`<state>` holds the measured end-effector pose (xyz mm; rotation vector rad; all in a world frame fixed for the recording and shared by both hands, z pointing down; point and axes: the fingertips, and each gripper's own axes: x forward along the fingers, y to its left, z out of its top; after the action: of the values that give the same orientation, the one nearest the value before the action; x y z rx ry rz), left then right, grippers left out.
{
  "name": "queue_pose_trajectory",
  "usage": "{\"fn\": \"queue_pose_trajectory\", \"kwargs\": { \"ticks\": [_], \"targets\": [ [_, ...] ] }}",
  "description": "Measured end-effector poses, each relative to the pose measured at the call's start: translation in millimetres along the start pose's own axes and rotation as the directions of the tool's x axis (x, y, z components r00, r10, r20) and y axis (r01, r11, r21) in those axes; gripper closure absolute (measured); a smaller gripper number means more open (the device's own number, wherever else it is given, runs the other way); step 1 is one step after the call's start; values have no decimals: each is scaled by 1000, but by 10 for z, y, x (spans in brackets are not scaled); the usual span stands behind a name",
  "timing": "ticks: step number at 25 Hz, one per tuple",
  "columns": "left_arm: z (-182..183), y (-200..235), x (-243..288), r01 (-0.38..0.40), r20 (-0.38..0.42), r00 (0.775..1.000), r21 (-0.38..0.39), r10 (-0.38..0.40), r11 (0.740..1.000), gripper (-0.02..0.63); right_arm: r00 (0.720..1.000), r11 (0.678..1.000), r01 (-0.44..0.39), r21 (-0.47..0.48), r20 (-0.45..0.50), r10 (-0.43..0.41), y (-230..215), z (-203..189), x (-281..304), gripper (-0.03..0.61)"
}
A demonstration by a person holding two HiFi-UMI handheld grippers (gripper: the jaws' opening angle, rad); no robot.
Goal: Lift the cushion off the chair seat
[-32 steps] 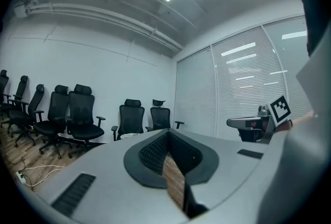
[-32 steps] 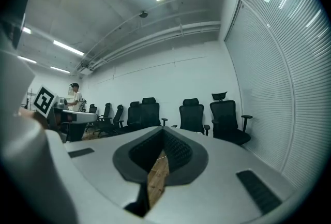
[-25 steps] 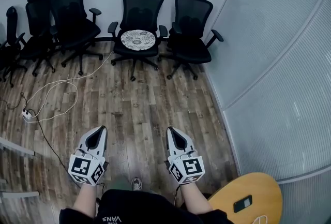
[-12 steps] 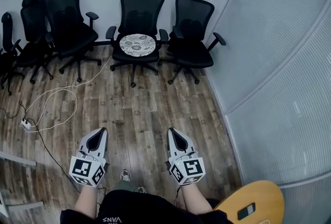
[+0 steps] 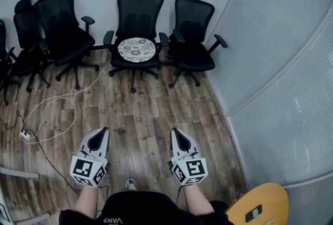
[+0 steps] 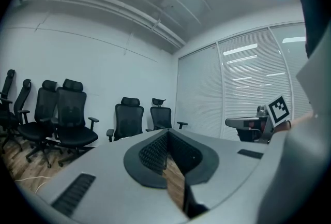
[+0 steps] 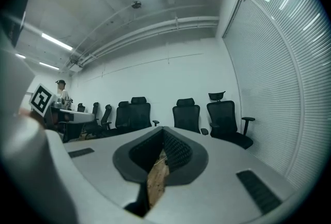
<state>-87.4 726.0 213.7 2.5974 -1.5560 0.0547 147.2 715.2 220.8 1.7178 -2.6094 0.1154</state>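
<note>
A round white cushion (image 5: 136, 49) with a dark floral print lies on the seat of the middle black office chair (image 5: 135, 16) against the far wall. That chair shows small in the left gripper view (image 6: 127, 118) and in the right gripper view (image 7: 186, 115). My left gripper (image 5: 99, 138) and right gripper (image 5: 178, 138) are held side by side low in the head view, both shut and empty, pointing level toward the chairs. Bare wood floor lies between them and the cushion.
More black chairs stand left (image 5: 61, 26) and right (image 5: 193, 31) of the cushion chair. A white cable and power strip (image 5: 24, 135) trail on the floor at left. A blind-covered glass wall (image 5: 281, 73) runs along the right. A round wooden table (image 5: 260, 211) sits at bottom right.
The row of chairs has slid slightly left and grown nearer in the head view as I walk forward. Both grippers stay shut and side by side.
</note>
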Motion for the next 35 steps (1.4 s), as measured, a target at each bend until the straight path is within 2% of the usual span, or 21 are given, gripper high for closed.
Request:
{"fn": "queue_pose_trajectory", "kwargs": {
  "ticks": [6, 12, 25, 35],
  "targets": [
    [-8, 246, 205, 7, -1, 1000, -9, -7, 1000, 603, 1000, 1000, 22, 4, -3, -22, -16, -18, 270, 561],
    [0, 443, 463, -8, 0, 1000, -24, 8, 1000, 603, 1000, 1000, 9, 0, -7, -9, -125, 5, 599, 561],
    [151, 732, 1505, -66, 7, 998, -23, 66, 998, 603, 999, 999, -46, 0, -9, 46, -791, 108, 1598, 561],
    [236, 870, 2095, -103, 3, 995, -12, 103, 995, 603, 997, 997, -82, -5, -16, 82, -1228, 152, 2156, 561]
  ]
}}
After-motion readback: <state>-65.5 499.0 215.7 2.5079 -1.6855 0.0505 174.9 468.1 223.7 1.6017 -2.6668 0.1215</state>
